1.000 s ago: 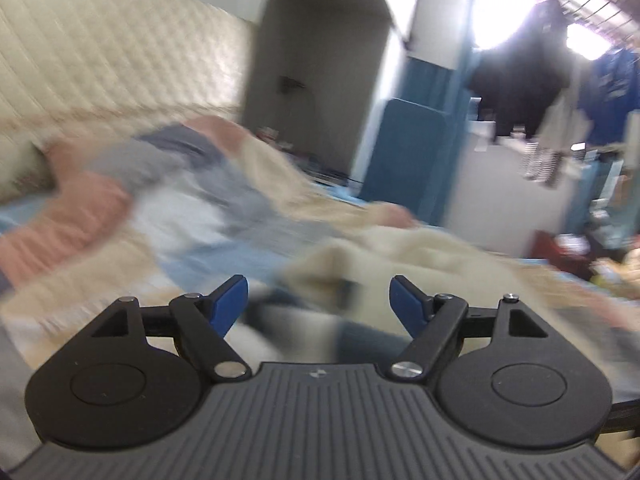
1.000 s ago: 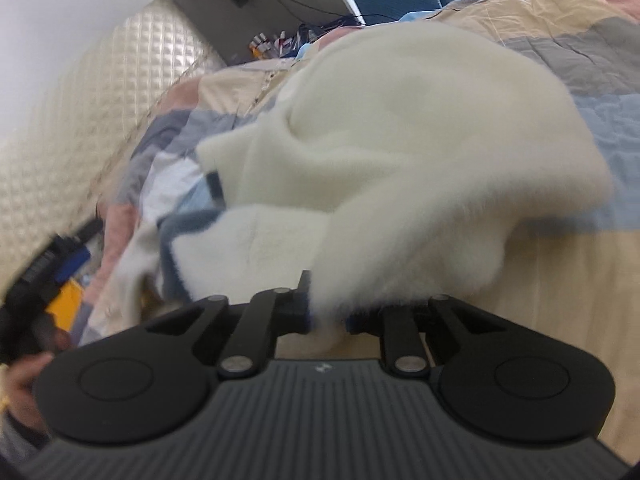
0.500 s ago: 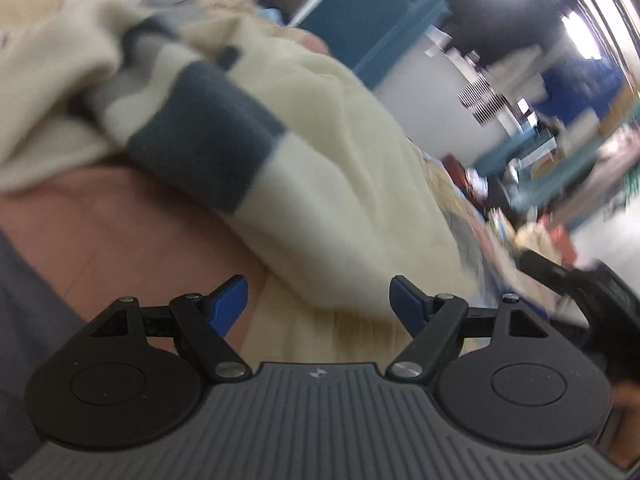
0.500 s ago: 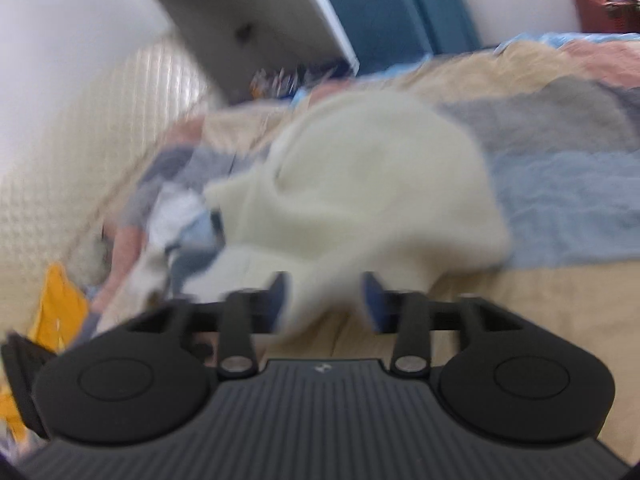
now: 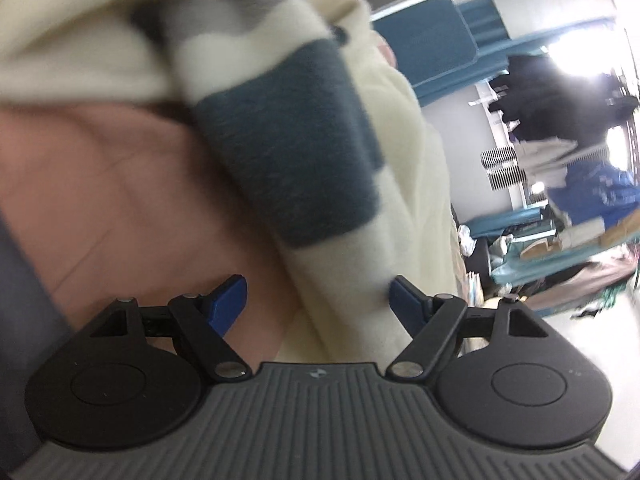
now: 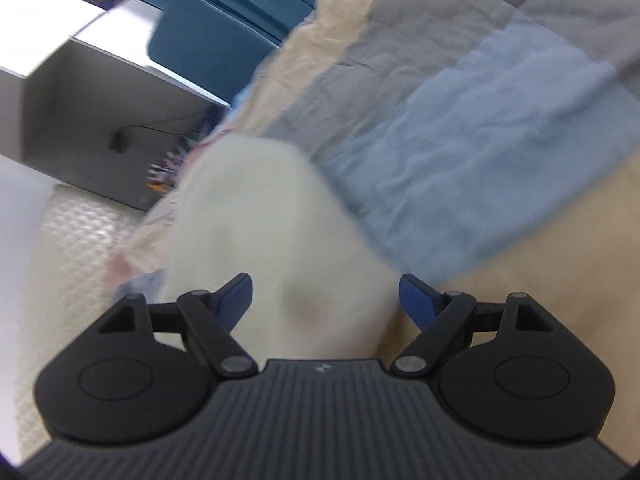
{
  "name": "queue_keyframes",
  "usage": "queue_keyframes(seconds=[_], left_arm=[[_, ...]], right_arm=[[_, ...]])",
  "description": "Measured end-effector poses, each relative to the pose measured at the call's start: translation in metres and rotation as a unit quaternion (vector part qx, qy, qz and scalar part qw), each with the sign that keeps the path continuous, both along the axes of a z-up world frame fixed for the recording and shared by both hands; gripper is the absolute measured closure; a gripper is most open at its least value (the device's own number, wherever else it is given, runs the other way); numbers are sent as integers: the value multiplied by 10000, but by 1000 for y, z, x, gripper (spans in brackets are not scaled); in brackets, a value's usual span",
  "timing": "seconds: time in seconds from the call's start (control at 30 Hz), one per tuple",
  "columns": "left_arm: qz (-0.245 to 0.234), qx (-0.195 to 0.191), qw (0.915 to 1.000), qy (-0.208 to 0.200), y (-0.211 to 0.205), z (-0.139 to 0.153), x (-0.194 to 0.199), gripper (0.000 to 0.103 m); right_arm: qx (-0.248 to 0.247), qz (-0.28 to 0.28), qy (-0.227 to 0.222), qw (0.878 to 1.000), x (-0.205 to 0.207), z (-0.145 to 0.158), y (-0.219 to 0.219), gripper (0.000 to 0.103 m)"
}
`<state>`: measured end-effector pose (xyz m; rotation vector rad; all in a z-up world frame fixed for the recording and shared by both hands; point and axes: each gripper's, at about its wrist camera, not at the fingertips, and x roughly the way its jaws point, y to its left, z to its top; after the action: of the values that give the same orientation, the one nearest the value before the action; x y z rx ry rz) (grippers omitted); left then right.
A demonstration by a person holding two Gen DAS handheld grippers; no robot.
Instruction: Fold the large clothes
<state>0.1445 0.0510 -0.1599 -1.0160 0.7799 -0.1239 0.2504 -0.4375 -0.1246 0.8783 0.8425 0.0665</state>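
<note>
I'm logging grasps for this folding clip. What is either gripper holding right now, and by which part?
Nothing is held. Both the left gripper and the right gripper have their jaws wide open, with the cream fleece garment lying loosely between them, unclamped.

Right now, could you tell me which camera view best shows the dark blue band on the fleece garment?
The left wrist view: the dark blue band fills mid-frame, wrapping a cream sleeve. The right wrist view shows only plain cream fleece, no band.
</note>
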Motion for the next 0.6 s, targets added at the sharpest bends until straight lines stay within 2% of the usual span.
queue_keyframes(seconds=[0.07, 0.13, 0.23, 0.27, 0.33, 0.37, 0.43, 0.47, 0.5, 0.6], left_arm=[[-34, 54, 9999, -99, 1, 3, 5, 22], [-26, 86, 9998, -204, 0, 6, 9, 26], [-149, 127, 9992, -337, -4, 9, 19, 35], [-270, 154, 9991, -278, -4, 8, 25, 39], [-462, 333, 9984, 12, -10, 1, 38, 54], [-487, 356, 9981, 99, -10, -1, 41, 64], [-482, 226, 9985, 125, -5, -2, 43, 73], [-478, 199, 9986, 102, -3, 1, 43, 82], [-452, 208, 9987, 51, 2, 4, 42, 90], [-189, 339, 9992, -46, 19, 17, 35, 94]], right_arm=[[-302, 303, -92, 9990, 15, -4, 4, 21], [-231, 558, -273, 9978, 20, -7, 5, 21], [-261, 750, -394, 9961, 26, -9, 13, 33], [-376, 755, -424, 9955, 28, -8, 15, 38], [-540, 854, -520, 9935, 29, -5, 17, 45], [-612, 885, -529, 9928, 29, -5, 18, 52], [-720, 960, -521, 9914, 26, -4, 19, 59], [-792, 946, -533, 9909, 25, -3, 21, 66], [-808, 919, -544, 9910, 22, 0, 20, 68], [-732, 889, -719, 9907, 17, 10, 21, 74]])
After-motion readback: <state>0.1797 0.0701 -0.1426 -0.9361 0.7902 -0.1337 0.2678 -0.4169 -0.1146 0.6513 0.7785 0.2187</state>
